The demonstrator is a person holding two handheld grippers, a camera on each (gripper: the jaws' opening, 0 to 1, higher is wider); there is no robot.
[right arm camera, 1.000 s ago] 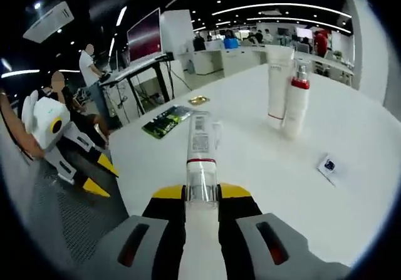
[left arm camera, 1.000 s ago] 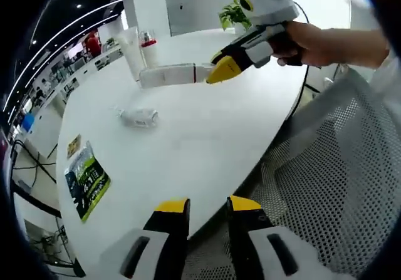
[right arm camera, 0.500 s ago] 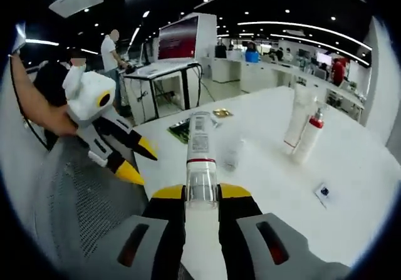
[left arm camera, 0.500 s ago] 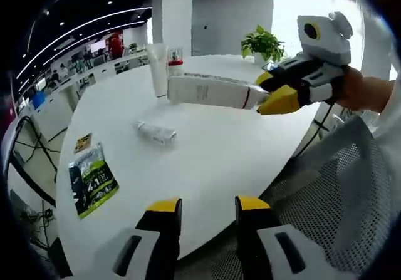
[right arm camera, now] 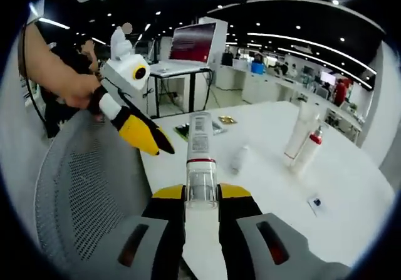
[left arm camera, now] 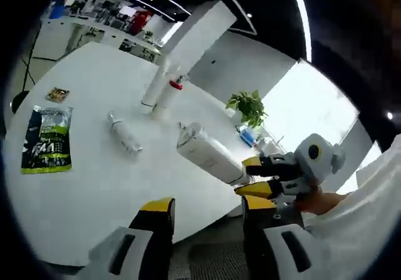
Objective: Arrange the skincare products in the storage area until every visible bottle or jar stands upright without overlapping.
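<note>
since a second ago: your left gripper has swung up beside the carried tube, where before it hung low off the table edge; the tube has left the air over the tabletop and now hangs off its near edge.

white tube: clamped by its clear-capped end between the jaws of your right gripper, lying flat along them, body pointing out toward the table; probably held so for standing it on that cap.

left gripper: jaws parted, nothing between them; likely waiting to steady the tube.

small bottle: lying on its side on the table, between the green packet and the standing pair; not yet upright.

tall tube and red-collared bottle: upright, touching or nearly so, beyond the small bottle.

surface: white, glossy, rounded edge; a small gold packet beyond the green packet; a potted plant at the far side.

room: open office, ceiling light strips, a mesh chair at the table edge.
</note>
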